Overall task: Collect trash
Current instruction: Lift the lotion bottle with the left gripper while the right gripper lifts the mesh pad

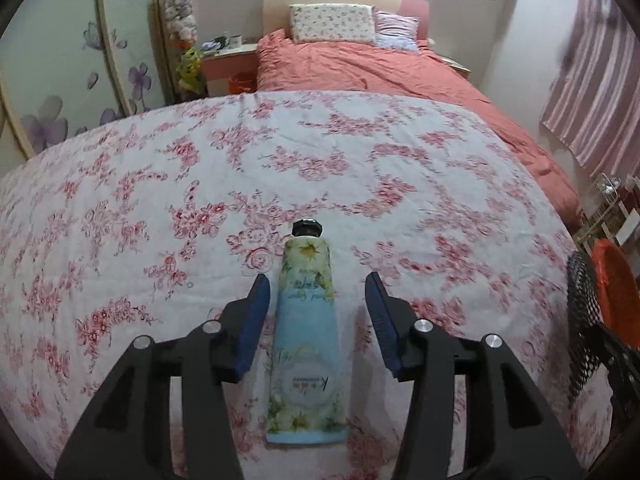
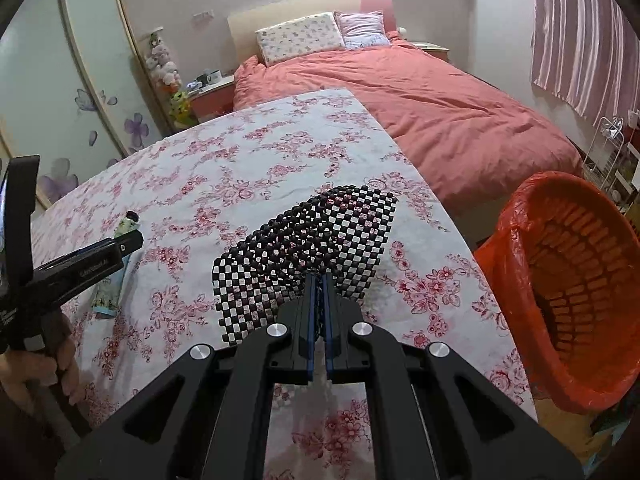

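Observation:
A pale blue and green flowered cream tube with a black cap lies on the floral tablecloth, cap pointing away. My left gripper straddles the tube with its jaws apart; the blue pads do not touch it. In the right wrist view the same tube lies at the left under the left gripper, with a hand on its handle. My right gripper is shut on the near edge of a black mesh mat, which lies over the cloth. An orange bin with an orange liner stands beside the table on the right.
Beyond the table is a bed with a coral duvet and two pillows. A wardrobe with purple flowers stands at the left, a nightstand beside the bed. Striped curtains and a wire rack are on the right.

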Demonstrator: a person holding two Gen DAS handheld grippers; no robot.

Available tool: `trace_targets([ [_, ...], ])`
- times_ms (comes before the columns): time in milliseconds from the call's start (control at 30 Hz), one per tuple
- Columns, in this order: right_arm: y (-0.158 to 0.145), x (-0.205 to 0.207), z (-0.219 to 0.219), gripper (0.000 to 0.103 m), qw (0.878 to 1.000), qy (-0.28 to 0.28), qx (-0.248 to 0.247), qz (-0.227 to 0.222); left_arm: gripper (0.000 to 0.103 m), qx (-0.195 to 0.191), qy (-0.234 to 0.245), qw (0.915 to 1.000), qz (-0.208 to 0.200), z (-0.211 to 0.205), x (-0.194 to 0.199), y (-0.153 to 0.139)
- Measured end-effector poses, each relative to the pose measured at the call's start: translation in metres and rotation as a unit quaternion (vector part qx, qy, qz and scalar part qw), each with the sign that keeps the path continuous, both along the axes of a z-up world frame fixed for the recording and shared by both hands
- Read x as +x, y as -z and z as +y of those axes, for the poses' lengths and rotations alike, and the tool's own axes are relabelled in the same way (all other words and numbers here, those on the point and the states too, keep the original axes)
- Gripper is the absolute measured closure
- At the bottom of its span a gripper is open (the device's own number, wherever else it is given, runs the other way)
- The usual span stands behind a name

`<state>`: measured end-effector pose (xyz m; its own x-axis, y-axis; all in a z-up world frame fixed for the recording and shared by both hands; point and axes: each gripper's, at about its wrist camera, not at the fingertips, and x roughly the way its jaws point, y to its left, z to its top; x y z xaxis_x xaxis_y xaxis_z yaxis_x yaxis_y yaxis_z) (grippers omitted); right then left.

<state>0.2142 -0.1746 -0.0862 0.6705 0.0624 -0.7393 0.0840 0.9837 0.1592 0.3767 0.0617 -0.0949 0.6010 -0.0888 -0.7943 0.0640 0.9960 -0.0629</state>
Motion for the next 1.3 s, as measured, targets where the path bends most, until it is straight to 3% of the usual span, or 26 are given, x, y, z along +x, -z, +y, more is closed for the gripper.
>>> trace_targets([
  [67,0.002,0.001,0.0,0.099,1.0,0.0,0.002,0.003,0.061,0.0,-0.005,1.0,-0.003,0.003,0.003,0.001],
  [367,0.009,0.003,0.003,0.099,1.0,-0.002,0.006,0.011,0.062,0.002,-0.015,0.9998,-0.011,0.002,0.012,0.004],
  [500,0.011,0.004,0.004,0.099,1.0,-0.003,0.006,0.015,0.076,0.001,-0.013,0.9998,-0.012,0.001,0.013,0.004],
  [1000,0.011,0.001,0.007,0.099,1.0,-0.003,0.007,0.016,0.076,-0.004,0.0,0.9999,-0.014,-0.005,0.006,0.005],
  [1300,-0.01,-0.007,0.011,0.099,1.0,-0.006,0.005,-0.007,0.076,-0.015,0.014,0.9996,-0.02,-0.001,-0.021,-0.01],
])
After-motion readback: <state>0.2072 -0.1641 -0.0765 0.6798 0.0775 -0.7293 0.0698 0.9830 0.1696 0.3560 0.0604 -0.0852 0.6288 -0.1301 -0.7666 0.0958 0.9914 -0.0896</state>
